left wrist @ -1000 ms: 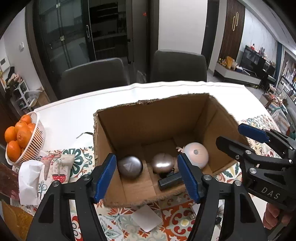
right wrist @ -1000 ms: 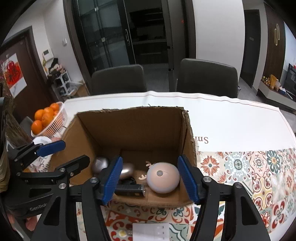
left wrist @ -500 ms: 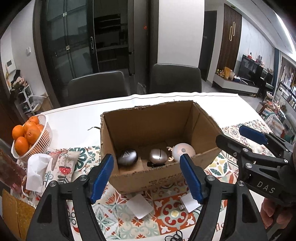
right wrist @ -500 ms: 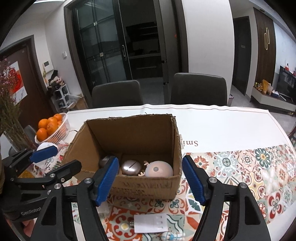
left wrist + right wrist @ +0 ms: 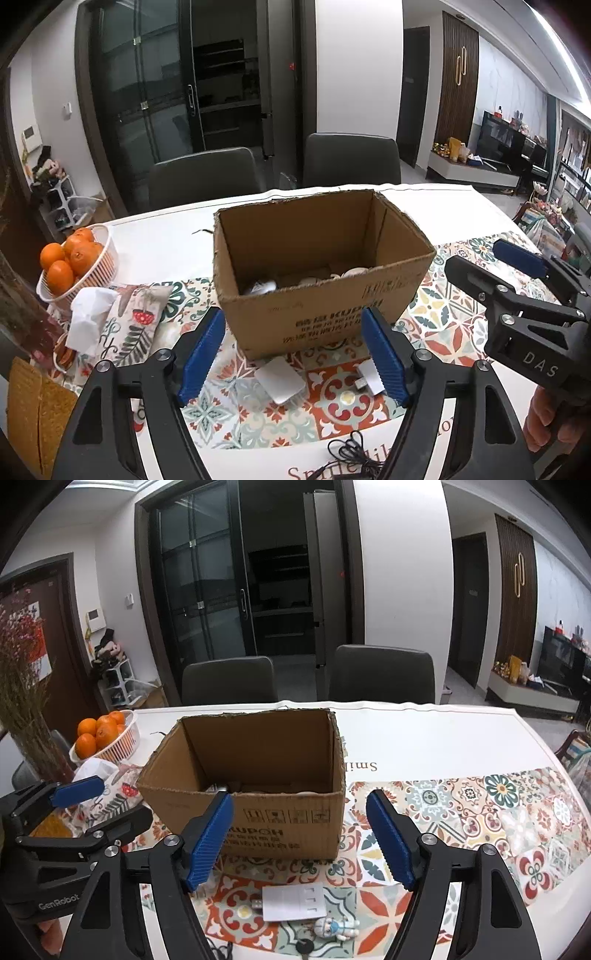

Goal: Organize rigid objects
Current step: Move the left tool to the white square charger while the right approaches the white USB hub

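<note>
Both hand-held grippers are empty, and their jaws are opening. The left hand-held gripper is held just above a white pad and a white plug that lie on the worktop, close before the box. The plug's long axis is seen to run left to right. Below the right hand-held gripper a card, a figurine and a key are found. The left is judged nearer the pad. Open room is left on the patterned cloth to the right.

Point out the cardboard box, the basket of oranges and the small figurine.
cardboard box (image 5: 280, 823): right wrist view, printed front wall.
basket of oranges (image 5: 107, 254): left wrist view, white rim.
small figurine (image 5: 338, 927): right wrist view, its body.
</note>
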### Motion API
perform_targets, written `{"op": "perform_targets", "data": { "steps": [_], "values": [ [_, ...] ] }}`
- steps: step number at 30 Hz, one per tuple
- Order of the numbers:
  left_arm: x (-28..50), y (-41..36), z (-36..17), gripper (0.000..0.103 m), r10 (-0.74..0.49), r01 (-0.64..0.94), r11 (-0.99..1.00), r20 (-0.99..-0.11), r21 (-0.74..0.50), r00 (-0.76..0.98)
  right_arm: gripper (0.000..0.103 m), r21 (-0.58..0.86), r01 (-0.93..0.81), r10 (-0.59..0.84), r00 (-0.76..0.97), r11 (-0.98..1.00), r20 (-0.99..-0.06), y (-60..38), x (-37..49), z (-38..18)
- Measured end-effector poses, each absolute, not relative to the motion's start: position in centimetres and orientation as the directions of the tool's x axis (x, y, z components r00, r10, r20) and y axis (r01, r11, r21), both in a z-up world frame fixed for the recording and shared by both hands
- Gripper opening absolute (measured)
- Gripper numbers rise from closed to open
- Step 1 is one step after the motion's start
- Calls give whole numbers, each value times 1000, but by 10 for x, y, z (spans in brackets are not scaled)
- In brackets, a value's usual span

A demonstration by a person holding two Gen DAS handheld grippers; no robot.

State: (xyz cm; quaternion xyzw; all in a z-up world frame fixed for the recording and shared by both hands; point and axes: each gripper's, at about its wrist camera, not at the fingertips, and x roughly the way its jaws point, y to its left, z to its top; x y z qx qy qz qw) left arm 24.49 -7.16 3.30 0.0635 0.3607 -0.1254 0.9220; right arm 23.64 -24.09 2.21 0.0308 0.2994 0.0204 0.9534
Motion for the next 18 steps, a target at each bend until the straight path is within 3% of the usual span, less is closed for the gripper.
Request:
{"op": "perform_targets", "data": {
  "steps": [9, 18],
  "values": [
    [234, -65, 17, 78, -174, 262, 965, -703, 18, 690, 78, 70, -39, 73, 804, 997, -590, -237, 224, 14],
    [242, -57, -10, 78, -130, 216, 976, -750, 17, 649, 81, 89, -45, 94, 729, 995, -678, -236, 236, -15]
  ]
}}
